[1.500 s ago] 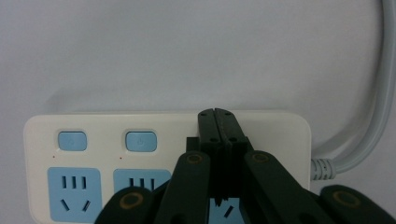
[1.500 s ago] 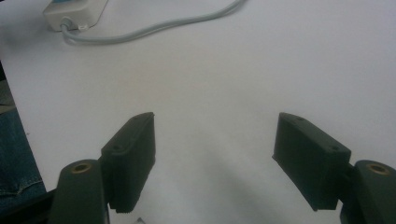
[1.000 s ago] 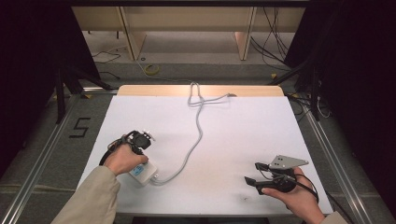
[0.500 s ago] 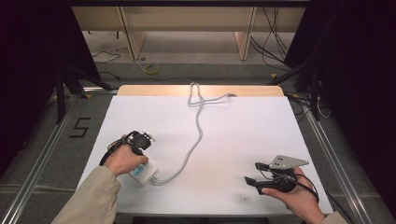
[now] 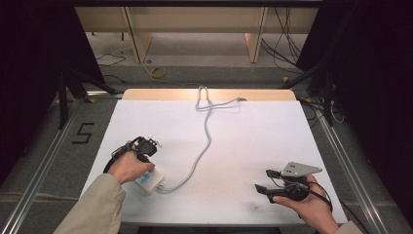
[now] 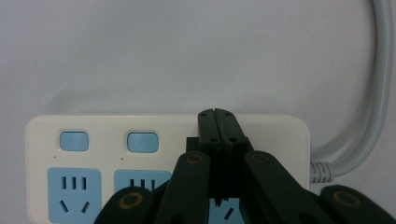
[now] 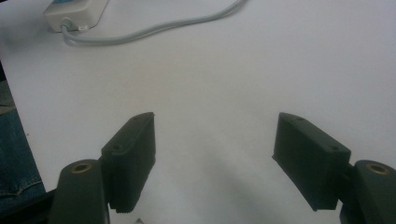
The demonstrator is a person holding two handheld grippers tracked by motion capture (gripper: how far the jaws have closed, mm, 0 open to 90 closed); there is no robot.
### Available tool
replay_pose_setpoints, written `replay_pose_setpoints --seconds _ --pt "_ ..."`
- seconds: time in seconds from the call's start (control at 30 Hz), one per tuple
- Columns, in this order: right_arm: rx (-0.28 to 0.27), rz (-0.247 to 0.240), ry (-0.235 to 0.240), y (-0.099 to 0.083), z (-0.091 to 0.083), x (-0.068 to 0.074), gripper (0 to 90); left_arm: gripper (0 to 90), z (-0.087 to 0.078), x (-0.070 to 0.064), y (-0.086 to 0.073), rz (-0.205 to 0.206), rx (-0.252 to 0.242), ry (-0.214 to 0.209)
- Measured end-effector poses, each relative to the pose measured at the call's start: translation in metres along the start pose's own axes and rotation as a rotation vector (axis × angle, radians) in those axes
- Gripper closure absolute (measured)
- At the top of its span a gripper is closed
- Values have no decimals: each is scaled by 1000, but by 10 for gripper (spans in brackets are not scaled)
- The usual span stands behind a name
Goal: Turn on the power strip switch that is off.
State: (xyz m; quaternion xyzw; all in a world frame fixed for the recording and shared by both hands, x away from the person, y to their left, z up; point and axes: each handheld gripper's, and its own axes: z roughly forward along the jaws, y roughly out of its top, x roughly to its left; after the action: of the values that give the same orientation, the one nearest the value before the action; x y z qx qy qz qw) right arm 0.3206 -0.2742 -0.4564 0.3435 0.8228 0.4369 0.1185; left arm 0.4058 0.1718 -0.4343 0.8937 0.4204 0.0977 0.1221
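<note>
We hold the left gripper [image 6: 218, 114] directly over the white power strip [image 6: 116, 135], its two black jaws pressed together with no gap between them, their tips over the strip's far edge and gripping nothing that we can see. Just to the left of the tips, in the left gripper view, sit two blue switch buttons [image 6: 142, 142], and nearer to us below them the blue socket faces [image 6: 74, 189]. To the right of the jaws the grey cord [image 6: 373, 116] leaves the strip's end and curves away upward. In the high view our left hand [image 5: 130, 166] covers most of the strip [image 5: 150, 180] near the table's front left, and the cord [image 5: 207, 141] runs from it toward the far edge of the white table [image 5: 253, 126], where it loops. Our right gripper [image 7: 215, 154] rests low near the front right, jaws spread wide with only bare tabletop between them; far beyond its left jaw we see the strip's end [image 7: 74, 11] and the cord [image 7: 159, 28]. Our right hand [image 5: 309, 207] grips it from below, well apart from the strip.
</note>
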Motion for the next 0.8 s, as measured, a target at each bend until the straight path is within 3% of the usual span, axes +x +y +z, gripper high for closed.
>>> replay_pose_setpoints --seconds 0.13,0.37,0.43,0.57,0.7,0.8 --pt "0 -2 0 0 0 0 298 899 0 0 -1 -2 -24 3" --pt "0 -2 0 0 0 0 299 893 -5 -1 0 -3 -110 14" --pt "-1 -3 -1 0 0 0 299 775 -6 -1 0 -10 -152 22" --pt "-2 -2 0 0 0 0 299 765 -11 0 0 -13 -226 44" --pt "-1 -4 0 0 0 0 299 654 -14 1 0 -13 -294 49" --pt "-2 -3 -1 0 0 0 299 591 -15 1 -1 -18 -375 44"
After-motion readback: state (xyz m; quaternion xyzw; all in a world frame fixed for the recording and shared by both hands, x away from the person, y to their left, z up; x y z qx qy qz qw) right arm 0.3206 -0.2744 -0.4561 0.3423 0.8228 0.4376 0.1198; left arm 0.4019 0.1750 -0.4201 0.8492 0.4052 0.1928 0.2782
